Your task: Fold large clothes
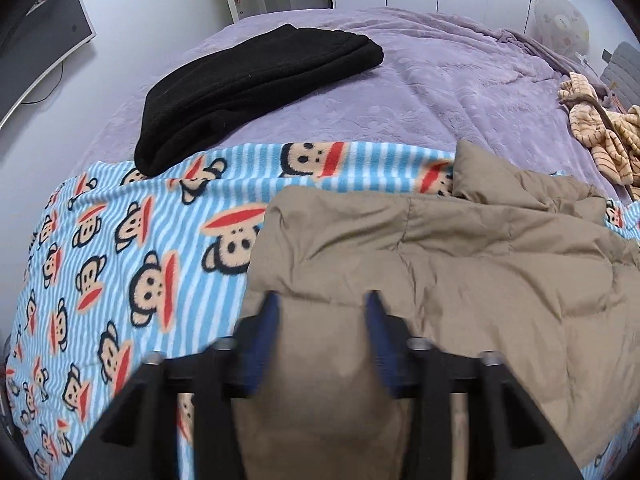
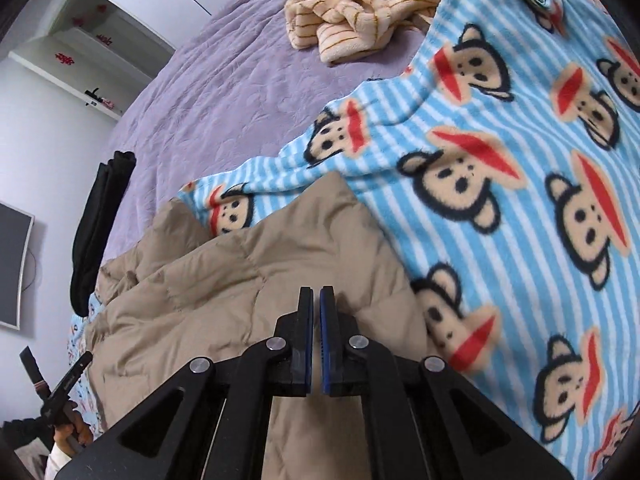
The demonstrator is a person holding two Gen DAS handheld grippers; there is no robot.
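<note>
Jacket: a tan quilted jacket [image 1: 460, 248] is seen laid on the monkey-print blanket [image 1: 132, 240], rumpled, stitched in panels, with one edge doubled over toward the purple cover.
Jacket, right wrist view: the same tan quilted jacket [image 2: 248, 280] is shown ending in a folded corner against the monkey-print blanket [image 2: 520, 184].
Left gripper: the left gripper [image 1: 322, 300] is held over the jacket's near edge, jaws spread wide; tan fabric is seen between and below the blue pads [image 1: 380, 332] (contact cannot be told, the fingers are motion-blurred).
Right gripper: the right gripper [image 2: 316, 292] is shown with jaws drawn together to a thin slit, nothing visibly pinched; it is held just above the jacket near its right edge.
Blanket: blue-white stripes, spread over the purple bed cover [image 1: 420, 88].
Other clothes: a folded black garment [image 1: 248, 92] is laid partly on the blanket's far edge; a crumpled cream striped garment [image 2: 360, 8] is left farther off.
Hand: a hand [image 2: 74, 428] on a gripper handle is caught at the lower left of the right wrist view.
</note>
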